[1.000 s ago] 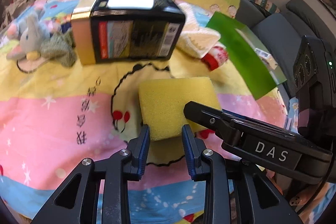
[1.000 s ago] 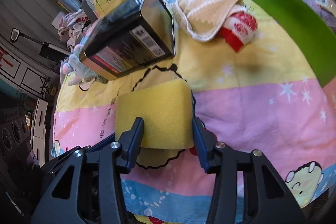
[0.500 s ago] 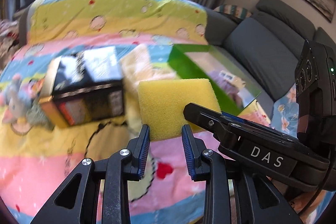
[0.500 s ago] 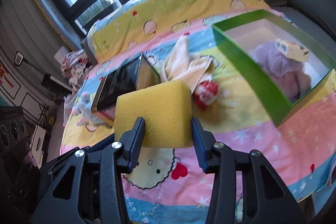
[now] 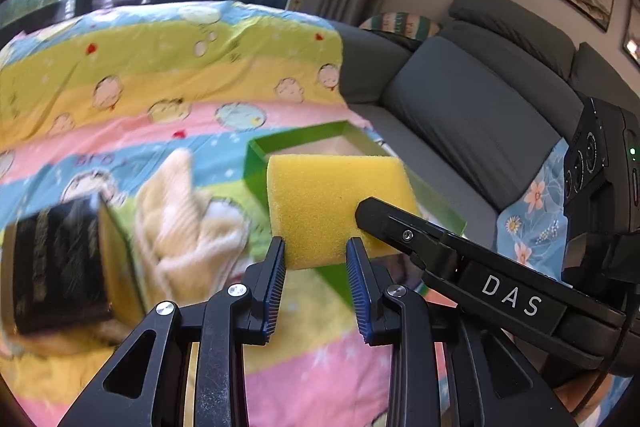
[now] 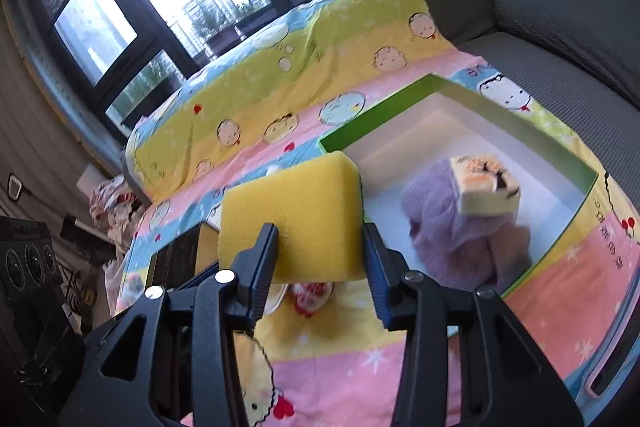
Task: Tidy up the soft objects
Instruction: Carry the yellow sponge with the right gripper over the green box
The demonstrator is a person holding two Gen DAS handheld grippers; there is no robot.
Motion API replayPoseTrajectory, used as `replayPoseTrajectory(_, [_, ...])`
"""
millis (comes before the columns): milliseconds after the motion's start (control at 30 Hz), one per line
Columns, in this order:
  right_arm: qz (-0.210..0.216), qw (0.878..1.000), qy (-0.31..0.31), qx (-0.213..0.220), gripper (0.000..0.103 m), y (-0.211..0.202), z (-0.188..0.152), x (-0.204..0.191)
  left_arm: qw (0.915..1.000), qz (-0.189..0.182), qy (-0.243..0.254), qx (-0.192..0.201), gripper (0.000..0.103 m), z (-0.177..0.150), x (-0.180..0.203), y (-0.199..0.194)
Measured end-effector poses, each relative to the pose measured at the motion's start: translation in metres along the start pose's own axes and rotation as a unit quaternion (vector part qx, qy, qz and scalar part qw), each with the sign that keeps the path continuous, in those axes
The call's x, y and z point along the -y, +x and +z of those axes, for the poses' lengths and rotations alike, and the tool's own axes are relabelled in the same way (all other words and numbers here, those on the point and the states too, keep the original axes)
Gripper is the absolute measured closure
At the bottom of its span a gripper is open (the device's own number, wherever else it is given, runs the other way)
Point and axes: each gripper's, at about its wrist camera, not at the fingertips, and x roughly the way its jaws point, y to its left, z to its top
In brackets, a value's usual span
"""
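Observation:
A yellow sponge block point(image 5: 332, 195) hangs in the air above the cartoon blanket, held from two sides. My left gripper point(image 5: 316, 251) is shut on its near edge. My right gripper point(image 6: 320, 239) is shut on the same sponge point(image 6: 292, 215), and one of its fingers point(image 5: 400, 227) shows pressed to the sponge's right side in the left wrist view. Behind the sponge stands an open green box point(image 6: 376, 111) holding a purple fluffy thing point(image 6: 440, 227) and a cream printed block point(image 6: 484, 187). The sponge hides the box's near left corner.
A cream towel point(image 5: 180, 219) and a black carton point(image 5: 56, 259) lie left of the green box point(image 5: 256, 155). A red and white item point(image 6: 312, 297) peeks out under the sponge. A grey sofa point(image 5: 480, 115) runs along the right; windows are behind.
Both grippers have lifted the sponge off the blanket and carried it to the right, up to the green box. The black carton and towel have slid to the left of the views.

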Motion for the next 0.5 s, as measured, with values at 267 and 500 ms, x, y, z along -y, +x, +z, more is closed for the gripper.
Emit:
replayPoseTrajectory(267, [-0.027,0.999,0.032,0.03,0.061,0.017,0.04,0.029,0.9996,-0.028,0.011,0.001,0.072,0.04,0.012,0.052])
replayPoseTrajectory(500, [-0.048,0.997,0.06,0.02,0.061,0.052,0.049,0.065,0.9986,-0.038,0.003,-0.037,0.072,0.046,0.008,0.11])
